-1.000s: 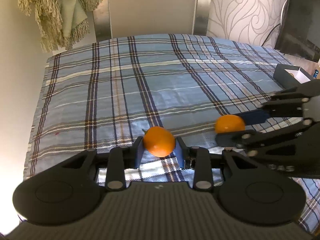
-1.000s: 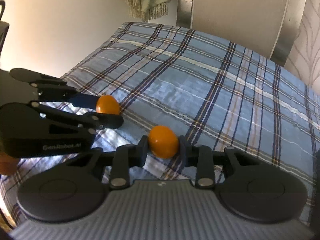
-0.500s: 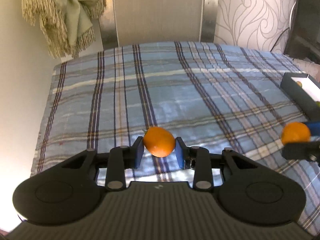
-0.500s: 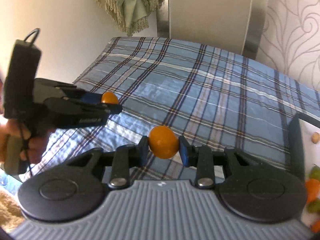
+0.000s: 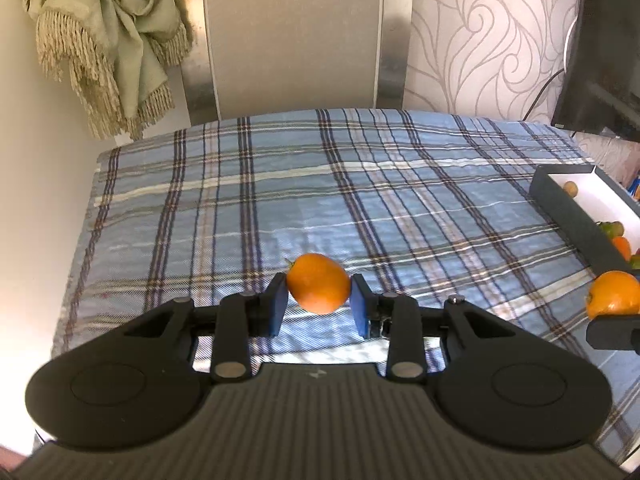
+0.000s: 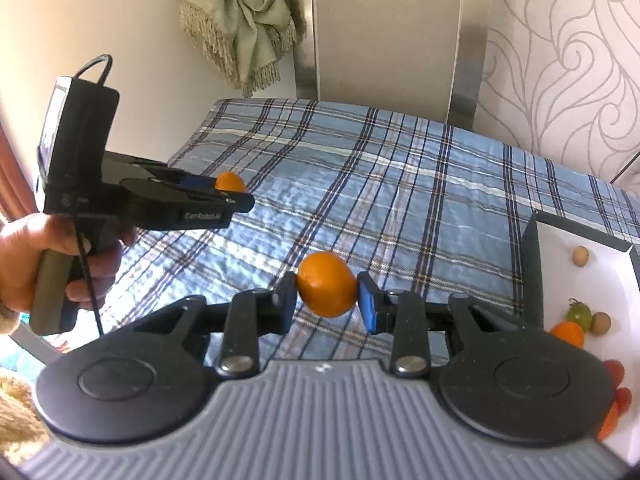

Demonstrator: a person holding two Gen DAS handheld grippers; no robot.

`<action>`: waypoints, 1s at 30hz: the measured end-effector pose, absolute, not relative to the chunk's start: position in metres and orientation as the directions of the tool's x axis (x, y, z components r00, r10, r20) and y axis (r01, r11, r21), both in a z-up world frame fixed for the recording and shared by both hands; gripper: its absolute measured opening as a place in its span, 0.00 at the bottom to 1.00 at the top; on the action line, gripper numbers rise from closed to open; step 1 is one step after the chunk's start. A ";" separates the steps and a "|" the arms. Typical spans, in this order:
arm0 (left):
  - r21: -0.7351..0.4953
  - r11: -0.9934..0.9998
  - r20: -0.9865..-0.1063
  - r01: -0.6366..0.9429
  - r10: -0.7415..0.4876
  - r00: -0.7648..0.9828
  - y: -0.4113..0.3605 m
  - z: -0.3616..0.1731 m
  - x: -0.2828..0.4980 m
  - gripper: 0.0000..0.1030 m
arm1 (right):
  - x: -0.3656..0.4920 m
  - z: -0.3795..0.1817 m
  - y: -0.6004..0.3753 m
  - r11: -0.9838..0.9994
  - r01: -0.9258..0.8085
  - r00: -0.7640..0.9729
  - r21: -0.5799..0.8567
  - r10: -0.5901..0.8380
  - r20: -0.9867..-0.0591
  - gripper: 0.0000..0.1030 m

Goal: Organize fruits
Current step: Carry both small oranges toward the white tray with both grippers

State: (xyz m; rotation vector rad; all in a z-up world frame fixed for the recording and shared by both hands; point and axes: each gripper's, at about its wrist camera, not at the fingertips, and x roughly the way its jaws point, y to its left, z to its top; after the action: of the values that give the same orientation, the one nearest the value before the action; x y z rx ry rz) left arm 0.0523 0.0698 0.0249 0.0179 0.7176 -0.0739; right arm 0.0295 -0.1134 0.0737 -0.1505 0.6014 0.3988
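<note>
Left wrist view shows the left tool [image 5: 319, 300] clamped on an orange fruit [image 5: 319, 283], both blue pads touching its sides, the fruit held clear above the plaid cloth [image 5: 280, 184] covering the desk. Toward 3 o'clock sits a dark box [image 5: 568, 216] with a white inside, already holding several small fruits. At the 3 o'clock edge of the same view a second orange fruit [image 5: 614, 294] rides in the right tool.

Right wrist view confirms that: the right tool [image 6: 327, 300] is squeezed onto its own orange fruit [image 6: 327, 284], with the box [image 6: 530, 276] at about 2 to 3 o'clock and near. The left tool [image 6: 236, 196] appears at 9 o'clock, well apart from the box.

The step in hand looks like carrying both fruits to the box. To do it well, the right tool, being nearer, should probably go first, passing over the box wall rather than brushing it, and lower the fruit onto a bare white patch before letting go. Round fruit will likely roll, so a low release suits it. The left tool should keep a steady squeeze and wait its turn, avoiding a crossing of arms.
</note>
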 end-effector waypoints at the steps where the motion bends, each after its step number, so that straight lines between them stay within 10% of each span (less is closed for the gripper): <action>1: -0.014 0.997 -0.657 0.074 -0.065 0.751 0.067 0.026 0.051 0.37 | 0.028 0.076 -0.116 0.912 -0.409 0.752 -0.028 0.319 -0.577 0.34; 30: 0.043 0.978 -0.617 0.202 -0.133 0.776 -0.046 0.073 0.069 0.37 | 0.004 0.093 -0.219 0.951 -0.307 0.823 0.041 0.287 -0.491 0.34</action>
State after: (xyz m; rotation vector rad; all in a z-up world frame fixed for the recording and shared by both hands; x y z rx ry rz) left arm 0.0687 -0.0462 0.0732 0.1093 0.6587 -0.1815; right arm 0.0043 -0.2190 0.0932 -0.0408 0.5156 0.3158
